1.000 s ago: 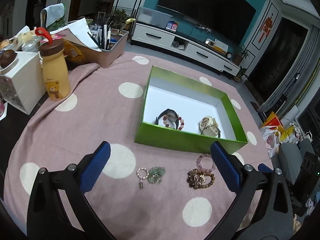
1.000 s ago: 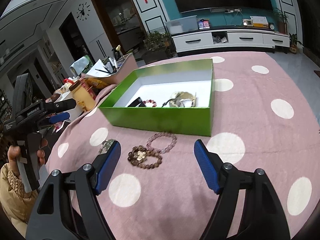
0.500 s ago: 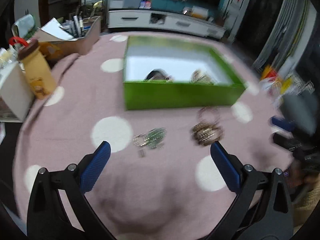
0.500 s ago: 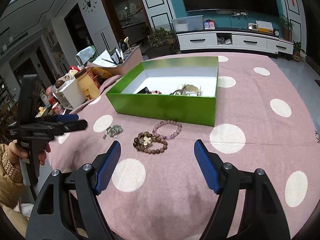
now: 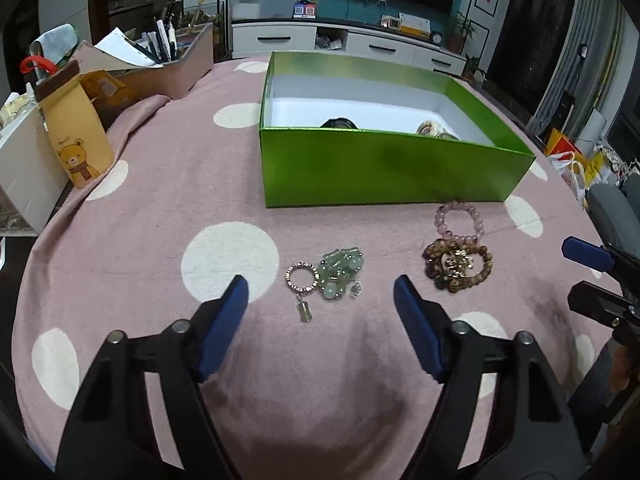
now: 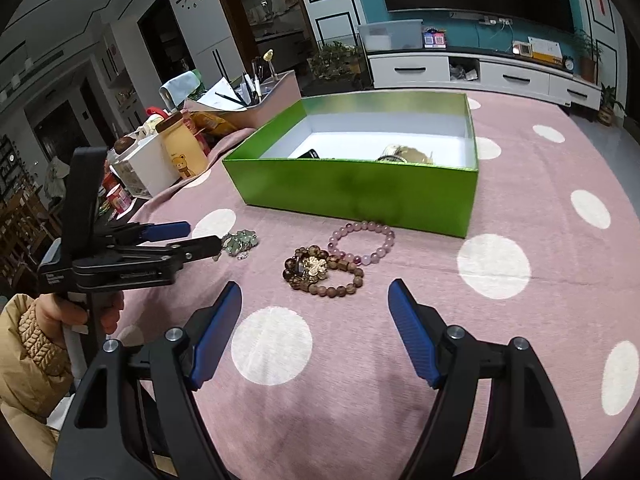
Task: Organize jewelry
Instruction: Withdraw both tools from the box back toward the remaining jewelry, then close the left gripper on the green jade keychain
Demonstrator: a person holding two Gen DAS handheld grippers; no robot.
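Note:
A green box (image 5: 384,168) (image 6: 356,188) stands open on the pink dotted cloth, with a few pieces of jewelry inside. In front of it lie a silver ring charm (image 5: 302,278), a pale green bead bracelet (image 5: 340,266) (image 6: 240,240), a pink bead bracelet (image 5: 460,222) (image 6: 362,242) and a brown bead bracelet with a gold flower (image 5: 458,266) (image 6: 320,272). My left gripper (image 5: 320,292) is open and empty, low over the cloth just short of the ring and green beads. My right gripper (image 6: 314,296) is open and empty, just short of the brown bracelet.
A yellow bear bottle (image 5: 78,136) and a white box (image 5: 20,168) stand at the left table edge. A tray of pens and papers (image 5: 160,64) sits behind them. Bags (image 5: 576,164) lie past the right edge.
My left gripper has swung down and in toward the ring and green beads. My right gripper has moved lower and closer to the brown bracelet. Both stay open.

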